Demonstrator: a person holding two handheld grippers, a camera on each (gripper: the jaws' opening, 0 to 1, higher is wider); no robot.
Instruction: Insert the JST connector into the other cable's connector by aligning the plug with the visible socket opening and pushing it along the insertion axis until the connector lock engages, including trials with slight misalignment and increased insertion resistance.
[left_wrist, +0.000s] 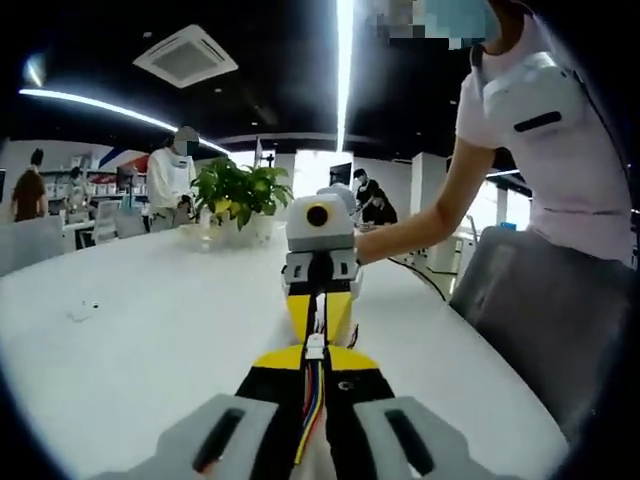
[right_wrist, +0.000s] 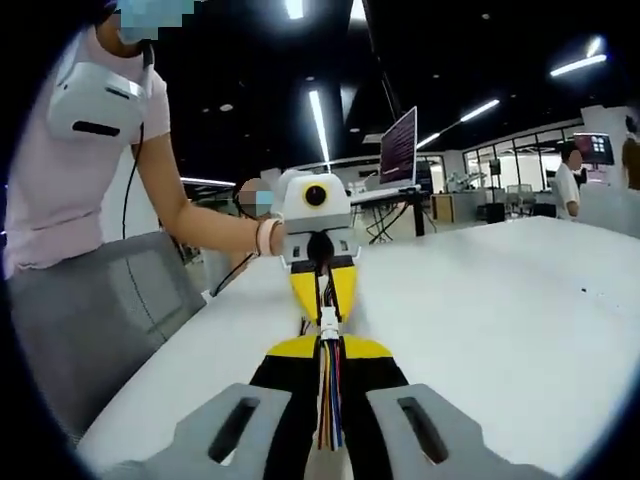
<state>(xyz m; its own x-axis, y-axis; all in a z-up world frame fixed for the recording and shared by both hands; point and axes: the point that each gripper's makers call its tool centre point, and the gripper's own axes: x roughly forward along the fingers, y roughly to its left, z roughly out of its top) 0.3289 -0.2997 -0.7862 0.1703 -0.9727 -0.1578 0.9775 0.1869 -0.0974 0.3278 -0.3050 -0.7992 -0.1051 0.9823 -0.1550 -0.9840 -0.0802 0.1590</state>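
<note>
Over the white table (left_wrist: 130, 330) the two grippers face each other nose to nose; the left gripper (left_wrist: 315, 375) has its jaws closed on a bundle of coloured wires (left_wrist: 311, 395), the right gripper (right_wrist: 330, 375) likewise on its own wires (right_wrist: 330, 400); the white connector (left_wrist: 315, 346) sits in the gap between them (mated or merely touching, I cannot tell); I'd judge insertion nearly finished, lock unconfirmed.

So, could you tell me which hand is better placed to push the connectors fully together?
Left, though only marginally. The left tongs grip their cable with the white connector right at their tips, centred and in line with the right tongs opposite, so a straight push looks feasible.
</note>
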